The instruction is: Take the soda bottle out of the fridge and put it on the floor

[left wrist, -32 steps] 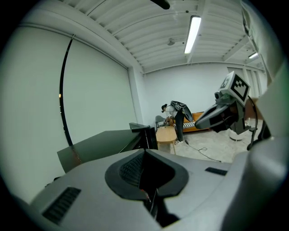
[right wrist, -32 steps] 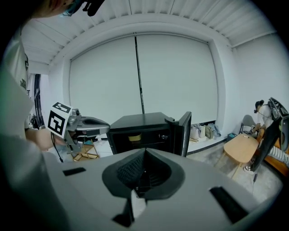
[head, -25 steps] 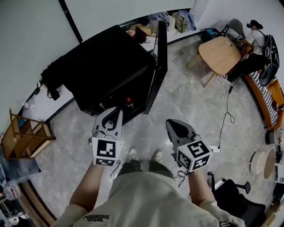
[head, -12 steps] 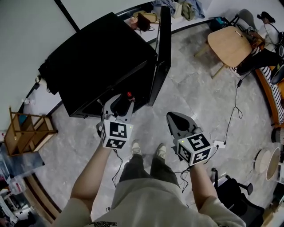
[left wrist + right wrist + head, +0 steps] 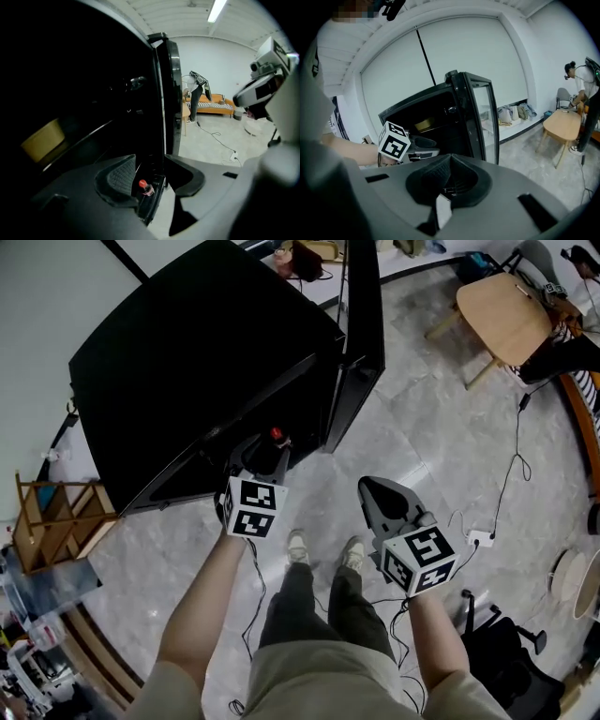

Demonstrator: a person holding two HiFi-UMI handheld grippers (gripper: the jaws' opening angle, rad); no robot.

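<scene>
Now the left gripper (image 5: pixel 150 164) has just opened its jaws wide. The soda bottle (image 5: pixel 144 187) stands low in the fridge (image 5: pixel 206 352), ahead of them and untouched. Best to ease in level, straddle its body, then squeeze. The right gripper (image 5: pixel 449 161) is closed — empty.

- The fridge (image 5: pixel 206 362) stands ahead, with its door (image 5: pixel 364 324) swung open at its right.
- The soda bottle (image 5: pixel 277 435) stands low inside the fridge, near the door.
- The left gripper (image 5: pixel 265 451) is just before the bottle.
- The right gripper (image 5: pixel 380 498) is right of the left gripper, over the floor (image 5: pixel 422 427).
- A shelf unit (image 5: pixel 52 521) stands left of the fridge.
- A desk (image 5: pixel 506 310) stands well to the right of the fridge.
</scene>
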